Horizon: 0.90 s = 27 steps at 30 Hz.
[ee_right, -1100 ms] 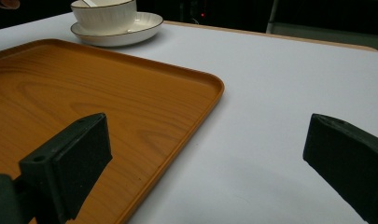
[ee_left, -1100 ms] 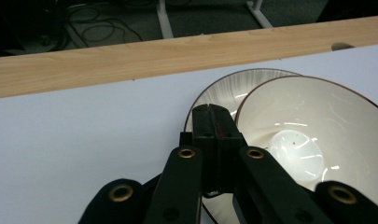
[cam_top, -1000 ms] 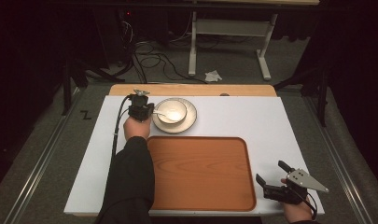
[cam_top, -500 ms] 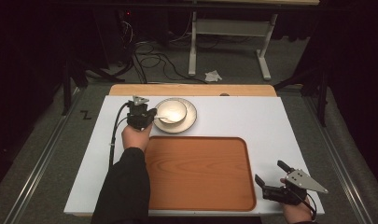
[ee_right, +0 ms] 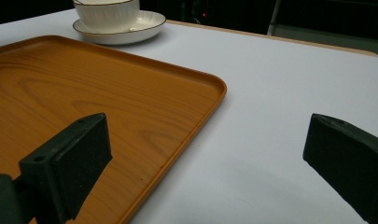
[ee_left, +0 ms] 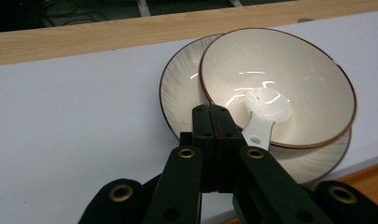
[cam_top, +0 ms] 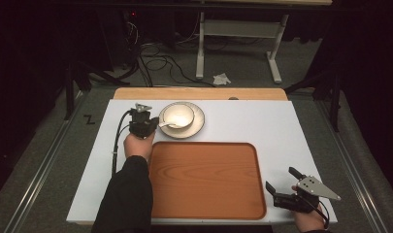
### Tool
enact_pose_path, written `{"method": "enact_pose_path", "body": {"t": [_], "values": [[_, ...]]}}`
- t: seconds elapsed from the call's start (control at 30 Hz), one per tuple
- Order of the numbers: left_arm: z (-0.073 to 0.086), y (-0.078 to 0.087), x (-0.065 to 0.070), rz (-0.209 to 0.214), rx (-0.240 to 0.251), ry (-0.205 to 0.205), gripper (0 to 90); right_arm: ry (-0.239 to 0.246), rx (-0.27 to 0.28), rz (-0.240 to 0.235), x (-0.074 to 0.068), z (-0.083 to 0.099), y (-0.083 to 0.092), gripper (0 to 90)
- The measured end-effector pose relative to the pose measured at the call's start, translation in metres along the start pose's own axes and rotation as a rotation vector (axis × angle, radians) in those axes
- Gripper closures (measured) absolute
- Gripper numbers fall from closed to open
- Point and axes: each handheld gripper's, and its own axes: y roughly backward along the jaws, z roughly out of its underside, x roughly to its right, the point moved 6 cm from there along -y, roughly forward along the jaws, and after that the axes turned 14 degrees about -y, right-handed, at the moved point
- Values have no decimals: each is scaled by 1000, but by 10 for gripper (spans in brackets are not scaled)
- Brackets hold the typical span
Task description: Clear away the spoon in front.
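Two grippers showing: left gripper fingers clenched, sitting beside the spoon in the bowl; right gripper fingers standing released above the counter.

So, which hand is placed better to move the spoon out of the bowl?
Probably the left. The left gripper, jaws shut, sits right at the spoon handle by the bowl; whether it grips the handle is unclear. The right gripper is open, beyond the tray corner.

wooden tray, white table, floor cables
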Motion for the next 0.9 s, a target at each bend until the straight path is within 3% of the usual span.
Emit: {"method": "enact_pose_path", "body": {"t": [0.4, 0.7, 0.87, 0.9], "values": [[1, 8, 27, 69, 41, 3, 900, 2, -1, 1, 0, 0, 0, 16], [-1, 24, 32, 90, 84, -1, 898, 11, -4, -5, -1, 0, 0, 16], [3, 31, 36, 106, 91, 2, 789, 8, -3, -2, -1, 0, 0, 16], [4, 33, 37, 111, 99, 18, 752, 7, 0, -2, -1, -1, 1, 16]]}}
